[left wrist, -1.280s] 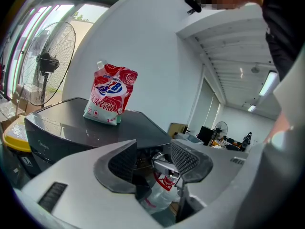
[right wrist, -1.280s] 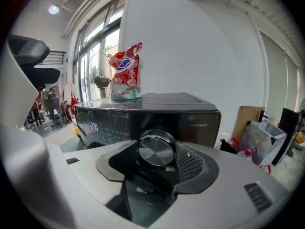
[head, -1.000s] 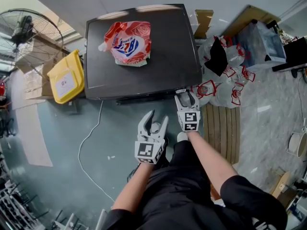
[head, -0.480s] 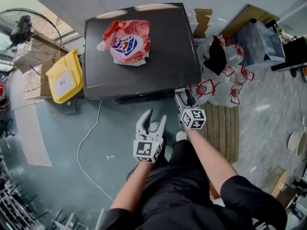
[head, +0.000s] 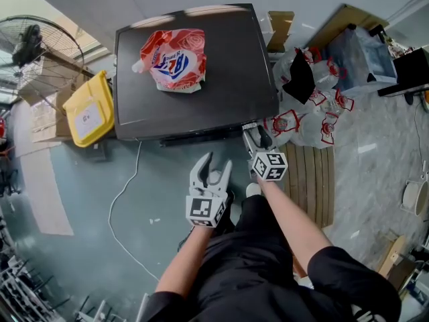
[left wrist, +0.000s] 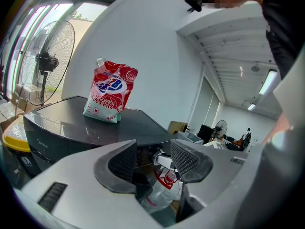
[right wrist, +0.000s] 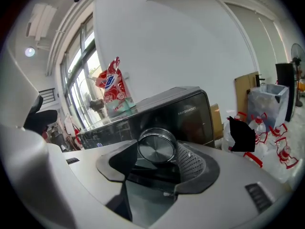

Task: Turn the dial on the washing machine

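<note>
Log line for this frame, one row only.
right gripper: clamped on dial of washing machine | left gripper: jaws apart, empty, off the machine | pouch: on machine top

Detergent pouch (head: 173,60), yellow bin (head: 87,109), standing fan (head: 40,42).

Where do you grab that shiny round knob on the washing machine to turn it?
Pinch the dial by its round rim, one jaw on each side, coming straight at the front of the washing machine. It is a short disc sticking out from the front, just as the right gripper grips it.
</note>
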Demonstrator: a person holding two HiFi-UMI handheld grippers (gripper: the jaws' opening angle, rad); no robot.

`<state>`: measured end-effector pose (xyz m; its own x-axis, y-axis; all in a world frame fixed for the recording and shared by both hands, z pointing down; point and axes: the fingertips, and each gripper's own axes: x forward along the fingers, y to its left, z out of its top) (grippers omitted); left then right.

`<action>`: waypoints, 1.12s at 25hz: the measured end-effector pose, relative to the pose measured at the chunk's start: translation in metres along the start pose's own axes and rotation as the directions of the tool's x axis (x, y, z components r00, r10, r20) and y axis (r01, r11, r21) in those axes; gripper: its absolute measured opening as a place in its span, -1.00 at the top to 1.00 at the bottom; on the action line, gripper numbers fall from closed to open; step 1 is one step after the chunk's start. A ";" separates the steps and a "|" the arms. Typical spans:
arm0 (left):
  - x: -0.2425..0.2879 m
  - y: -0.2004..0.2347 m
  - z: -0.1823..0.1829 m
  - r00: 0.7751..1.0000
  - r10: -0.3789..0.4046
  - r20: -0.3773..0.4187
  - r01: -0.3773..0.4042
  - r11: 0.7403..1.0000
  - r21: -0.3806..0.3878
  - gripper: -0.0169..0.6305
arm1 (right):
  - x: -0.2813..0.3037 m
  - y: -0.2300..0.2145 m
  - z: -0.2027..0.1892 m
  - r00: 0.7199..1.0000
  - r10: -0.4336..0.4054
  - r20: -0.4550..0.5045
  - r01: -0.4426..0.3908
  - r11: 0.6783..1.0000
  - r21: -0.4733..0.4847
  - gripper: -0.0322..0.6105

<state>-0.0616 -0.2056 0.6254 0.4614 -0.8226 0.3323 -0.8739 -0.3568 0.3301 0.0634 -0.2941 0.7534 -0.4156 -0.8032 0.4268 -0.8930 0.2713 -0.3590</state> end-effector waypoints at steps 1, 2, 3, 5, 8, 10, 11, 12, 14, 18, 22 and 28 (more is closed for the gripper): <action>0.000 0.000 0.000 1.000 -0.001 -0.001 0.001 1.000 0.003 0.33 | -0.001 0.001 0.001 1.000 -0.006 -0.003 0.006 1.000 -0.012 0.16; 0.001 0.000 0.001 1.000 -0.001 -0.003 0.001 1.000 0.003 0.33 | -0.002 0.001 0.001 1.000 -0.010 -0.006 0.010 1.000 -0.027 0.15; 0.001 0.000 0.002 1.000 0.000 -0.004 0.001 1.000 0.003 0.33 | -0.003 0.003 0.001 1.000 -0.013 -0.010 0.012 0.999 -0.049 0.15; 0.002 -0.001 0.004 1.000 -0.001 -0.003 0.001 1.000 0.003 0.33 | -0.002 0.008 0.001 1.000 -0.010 -0.024 0.007 0.992 -0.124 0.15; 0.002 -0.002 0.002 1.000 -0.007 -0.001 0.007 1.000 0.000 0.33 | 0.002 0.011 -0.001 0.998 -0.031 -0.050 0.019 0.976 -0.218 0.13; 0.002 -0.001 0.004 1.000 -0.004 -0.005 0.004 1.000 0.005 0.33 | 0.005 0.010 -0.005 0.996 -0.057 -0.070 0.038 0.968 -0.247 0.13; 0.002 -0.001 0.003 1.000 -0.003 -0.005 0.003 1.000 0.008 0.33 | 0.006 0.009 -0.006 0.995 -0.068 -0.079 0.046 0.966 -0.255 0.13; 0.002 0.000 0.003 1.000 -0.002 -0.004 0.002 1.000 0.008 0.33 | 0.007 0.008 -0.007 0.994 -0.077 -0.082 0.054 0.966 -0.254 0.13; 0.002 0.002 0.001 1.000 0.001 -0.001 -0.001 1.000 0.004 0.33 | 0.009 0.005 -0.005 0.993 -0.089 -0.075 0.071 0.973 -0.219 0.13; 0.002 0.004 0.002 1.000 0.007 0.003 -0.007 1.000 -0.001 0.33 | 0.010 0.005 -0.008 0.991 -0.098 -0.092 0.079 0.978 -0.191 0.13; 0.006 -0.001 0.002 1.000 -0.003 0.003 0.003 1.000 0.007 0.33 | 0.009 0.004 -0.005 0.991 -0.080 -0.103 0.061 0.982 -0.179 0.13; 0.012 0.001 0.003 1.000 0.006 -0.005 -0.006 1.000 0.000 0.33 | 0.009 0.001 -0.004 0.997 -0.020 -0.079 0.018 0.999 -0.026 0.13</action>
<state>-0.0579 -0.2169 0.6270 0.4565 -0.8228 0.3385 -0.8768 -0.3514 0.3283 0.0581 -0.2992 0.7601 -0.4098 -0.7641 0.4982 -0.9047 0.2706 -0.3292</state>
